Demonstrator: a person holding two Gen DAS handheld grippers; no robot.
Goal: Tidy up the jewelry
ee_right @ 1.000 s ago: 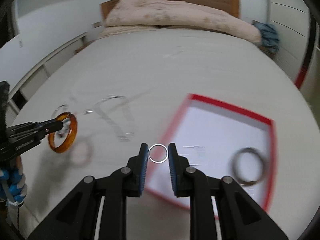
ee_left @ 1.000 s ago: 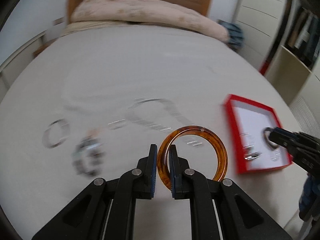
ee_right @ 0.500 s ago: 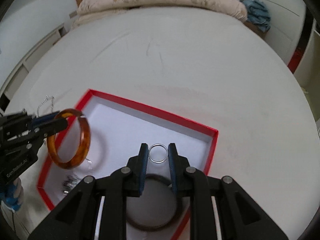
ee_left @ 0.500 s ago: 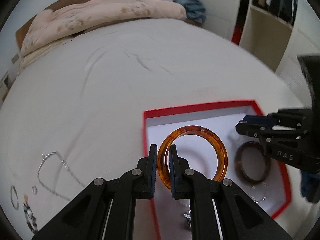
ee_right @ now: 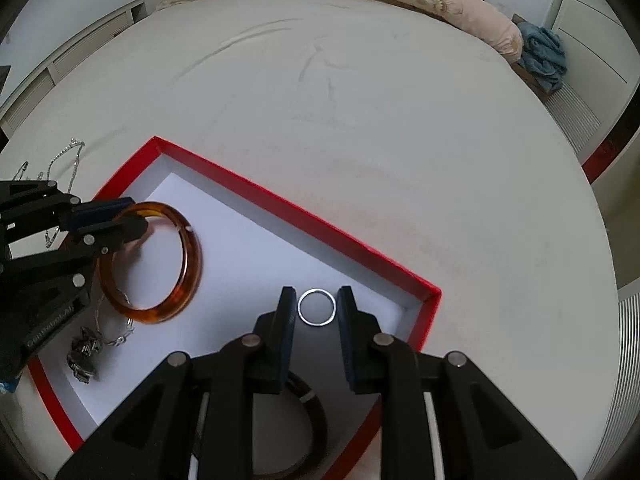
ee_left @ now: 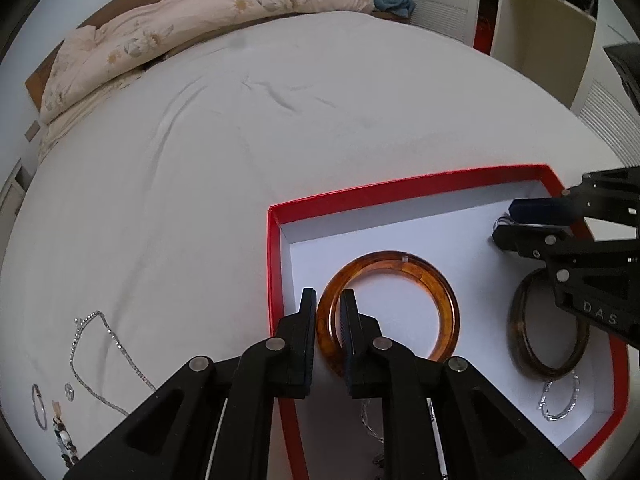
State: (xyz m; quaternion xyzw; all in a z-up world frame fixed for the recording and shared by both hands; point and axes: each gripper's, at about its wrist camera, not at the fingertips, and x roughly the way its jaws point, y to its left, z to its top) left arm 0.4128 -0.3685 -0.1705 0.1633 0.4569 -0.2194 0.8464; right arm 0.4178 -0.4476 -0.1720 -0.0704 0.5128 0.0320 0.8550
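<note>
My left gripper [ee_left: 328, 316] is shut on an amber bangle [ee_left: 436, 284] and holds it over the left part of the red box [ee_left: 360, 196] with a white floor. My right gripper [ee_right: 317, 307] is shut on a thin silver ring [ee_right: 304, 314] above the box's far right corner [ee_right: 434, 292]. The amber bangle [ee_right: 192, 268] and the left gripper [ee_right: 120, 220] show at the left of the right wrist view. A dark bangle [ee_left: 520, 352], a silver chain bracelet [ee_left: 560, 400] and a small dark piece [ee_right: 82, 354] lie in the box.
On the white bed sheet [ee_left: 200, 160] left of the box lie a silver necklace [ee_left: 104, 352], small rings [ee_left: 69, 391] and a beaded bracelet [ee_left: 64, 440]. A pink duvet [ee_left: 200, 16] lies at the headboard. Shelves [ee_left: 560, 28] stand at the right.
Both grippers have moved further in over the red box and come lower, still holding the amber bangle and the silver ring. The loose jewelry has slid to the left edge of the left view.
</note>
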